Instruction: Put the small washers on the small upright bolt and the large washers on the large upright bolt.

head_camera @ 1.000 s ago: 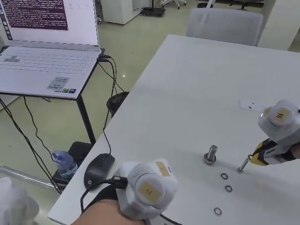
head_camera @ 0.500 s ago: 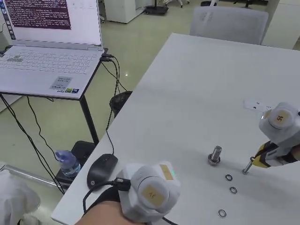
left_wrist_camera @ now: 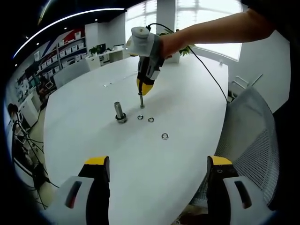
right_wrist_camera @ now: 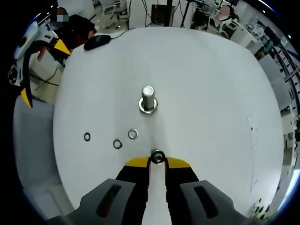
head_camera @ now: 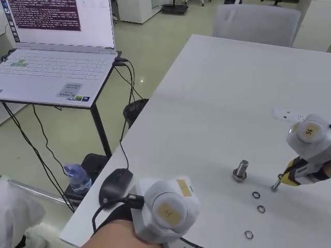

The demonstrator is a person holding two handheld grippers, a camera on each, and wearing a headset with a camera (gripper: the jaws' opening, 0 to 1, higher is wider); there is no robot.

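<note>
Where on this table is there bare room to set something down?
The wide table stretch beyond the large bolt, toward the chair, is bare; so is the strip between the mouse and the large bolt. It is crowded around the small bolt, the right gripper and the three washers.

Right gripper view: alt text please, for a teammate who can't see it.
The right tongs are closed on the small bolt, which stands upright on a white table. Just ahead stands the large bolt; three loose washers lie to its lower left.
</note>
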